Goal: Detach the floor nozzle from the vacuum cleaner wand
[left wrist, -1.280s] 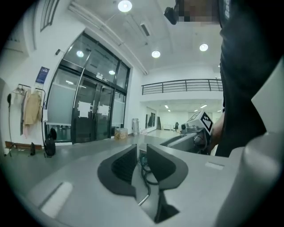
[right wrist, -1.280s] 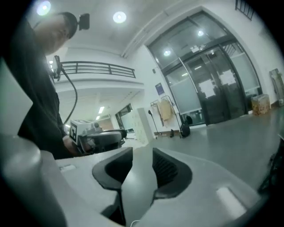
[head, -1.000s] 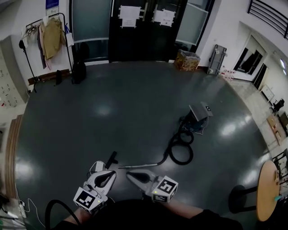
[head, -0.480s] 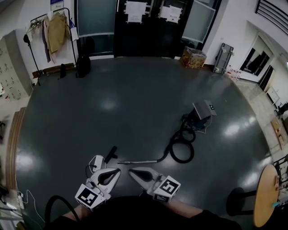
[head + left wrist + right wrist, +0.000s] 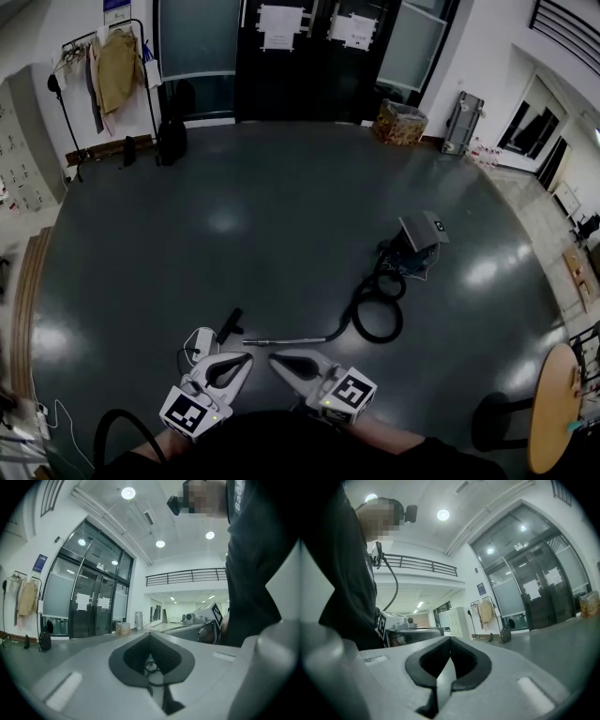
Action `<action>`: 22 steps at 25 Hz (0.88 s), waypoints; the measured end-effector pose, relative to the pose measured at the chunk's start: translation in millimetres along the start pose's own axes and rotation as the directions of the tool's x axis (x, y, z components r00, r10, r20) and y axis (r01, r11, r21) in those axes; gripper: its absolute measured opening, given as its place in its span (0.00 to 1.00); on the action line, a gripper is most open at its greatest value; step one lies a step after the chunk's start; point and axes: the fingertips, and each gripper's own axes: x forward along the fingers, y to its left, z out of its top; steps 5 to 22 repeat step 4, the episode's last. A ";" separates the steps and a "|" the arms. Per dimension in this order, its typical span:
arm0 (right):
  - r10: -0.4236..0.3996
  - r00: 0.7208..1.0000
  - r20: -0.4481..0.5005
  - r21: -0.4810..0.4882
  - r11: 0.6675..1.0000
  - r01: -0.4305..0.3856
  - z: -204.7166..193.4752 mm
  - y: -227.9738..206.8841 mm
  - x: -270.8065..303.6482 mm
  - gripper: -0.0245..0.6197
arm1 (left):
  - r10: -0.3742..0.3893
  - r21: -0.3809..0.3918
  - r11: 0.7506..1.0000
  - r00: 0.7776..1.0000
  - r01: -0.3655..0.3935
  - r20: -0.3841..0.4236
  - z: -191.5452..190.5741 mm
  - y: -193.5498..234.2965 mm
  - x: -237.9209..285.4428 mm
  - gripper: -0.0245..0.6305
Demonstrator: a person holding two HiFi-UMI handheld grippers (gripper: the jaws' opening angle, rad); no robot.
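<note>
The vacuum cleaner (image 5: 417,242) lies on the dark floor with its black hose (image 5: 377,315) coiled beside it. A thin metal wand (image 5: 286,340) runs left from the hose to the black floor nozzle (image 5: 231,324), which is still joined to it. My left gripper (image 5: 247,357) and right gripper (image 5: 273,357) hang low in the head view, just nearer me than the wand, with tips turned toward each other. Both are shut and hold nothing. In the left gripper view the closed left gripper (image 5: 151,635) points level across the hall. The right gripper (image 5: 450,640) does the same in its own view.
A small white device with a cable (image 5: 199,340) lies left of the nozzle. A coat rack (image 5: 101,66) and black bag (image 5: 172,141) stand far left, black doors (image 5: 309,56) and a box (image 5: 397,122) at the back. A round wooden table (image 5: 551,405) is at the right.
Both grippers have shifted a little and now sit slightly further from the wand in the head view. They stay shut. The vacuum, wand and nozzle have not moved.
</note>
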 end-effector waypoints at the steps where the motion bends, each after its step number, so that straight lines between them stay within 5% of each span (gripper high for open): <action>1: 0.001 1.000 0.001 0.003 1.000 -0.001 -0.6 -0.2 -0.1 0.04 | -0.001 -0.001 1.000 1.000 0.001 0.001 -1.5 0.2 -0.1 0.04; 22: -0.018 0.999 -0.033 0.029 0.999 0.019 -16.0 -4.6 -5.8 0.04 | -0.002 -0.004 1.000 1.000 0.002 0.001 -6.5 -1.4 -1.1 0.04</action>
